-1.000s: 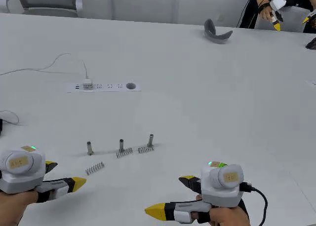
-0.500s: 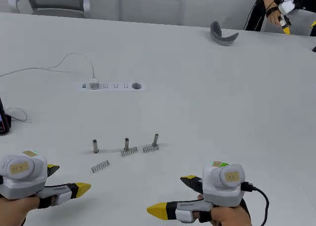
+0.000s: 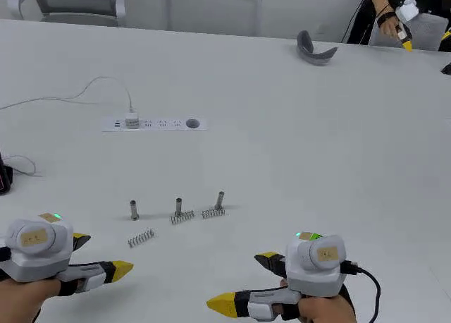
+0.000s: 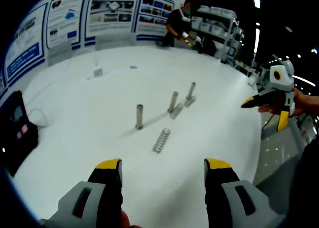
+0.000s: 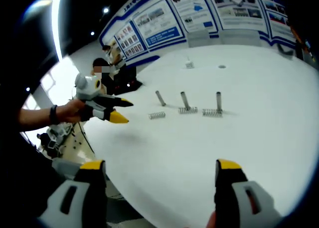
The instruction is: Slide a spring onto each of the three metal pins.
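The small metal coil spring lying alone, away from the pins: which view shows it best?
The left gripper view: the small metal coil spring is nearest and largest there, coils distinct. In the head and right gripper views it looks tiny.

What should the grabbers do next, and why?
Probably ease the left gripper forward to pick up the loose spring. Its jaws are open and empty, that spring lies flat on the table straight ahead of it, and the nearest pin just beyond stands bare.

Bright, even light; fisheye-warped edges
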A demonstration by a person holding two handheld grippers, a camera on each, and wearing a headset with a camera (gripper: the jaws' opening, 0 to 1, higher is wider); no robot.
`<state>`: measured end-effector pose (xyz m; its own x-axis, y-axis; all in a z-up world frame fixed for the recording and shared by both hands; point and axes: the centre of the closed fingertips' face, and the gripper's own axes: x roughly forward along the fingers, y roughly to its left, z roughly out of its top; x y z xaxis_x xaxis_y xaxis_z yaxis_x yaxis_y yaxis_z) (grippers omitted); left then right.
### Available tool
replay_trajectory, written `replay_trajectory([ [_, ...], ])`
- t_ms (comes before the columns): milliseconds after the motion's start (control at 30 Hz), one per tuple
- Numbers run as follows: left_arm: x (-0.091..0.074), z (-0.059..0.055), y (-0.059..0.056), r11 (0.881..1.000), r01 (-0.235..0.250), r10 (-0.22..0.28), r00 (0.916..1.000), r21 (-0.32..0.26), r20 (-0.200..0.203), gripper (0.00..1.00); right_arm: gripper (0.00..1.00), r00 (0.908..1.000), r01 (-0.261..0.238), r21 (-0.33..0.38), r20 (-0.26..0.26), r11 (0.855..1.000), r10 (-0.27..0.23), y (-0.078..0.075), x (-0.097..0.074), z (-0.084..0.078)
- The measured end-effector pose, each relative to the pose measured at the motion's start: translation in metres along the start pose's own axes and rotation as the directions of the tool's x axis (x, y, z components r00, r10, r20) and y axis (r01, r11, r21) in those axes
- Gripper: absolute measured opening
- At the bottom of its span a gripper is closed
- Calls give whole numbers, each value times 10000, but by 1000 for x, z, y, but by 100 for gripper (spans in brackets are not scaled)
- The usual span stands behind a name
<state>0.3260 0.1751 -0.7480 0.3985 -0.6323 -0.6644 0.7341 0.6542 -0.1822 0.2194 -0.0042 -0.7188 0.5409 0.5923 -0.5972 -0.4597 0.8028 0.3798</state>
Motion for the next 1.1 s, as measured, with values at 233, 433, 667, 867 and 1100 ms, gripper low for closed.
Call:
replay_trajectory([
  [233, 8, 6, -4, 9985, 264, -261, 9996, 471, -62, 61, 91, 10000, 29, -30, -23, 10000, -29, -1, -2, -1],
  [433, 18, 10, -4, 9957, 358, -339, 9991, 852, -235, 56, 91, 10000, 27, -18, -42, 10000, -27, -2, -3, -1],
  [667, 28, 12, -5, 9934, 461, -420, 9983, 1055, -402, 49, 91, 10000, -22, -4, -72, 10000, 22, -1, -2, -2],
  [867, 43, 10, -2, 9920, 513, -456, 9976, 1149, -519, 41, 91, 10000, 1, 26, -69, 10000, 0, -3, -4, -2],
  [1100, 64, 6, 7, 9943, 409, -355, 9978, 986, -554, 30, 91, 9999, -5, 67, -113, 10000, 5, -3, -4, -4],
])
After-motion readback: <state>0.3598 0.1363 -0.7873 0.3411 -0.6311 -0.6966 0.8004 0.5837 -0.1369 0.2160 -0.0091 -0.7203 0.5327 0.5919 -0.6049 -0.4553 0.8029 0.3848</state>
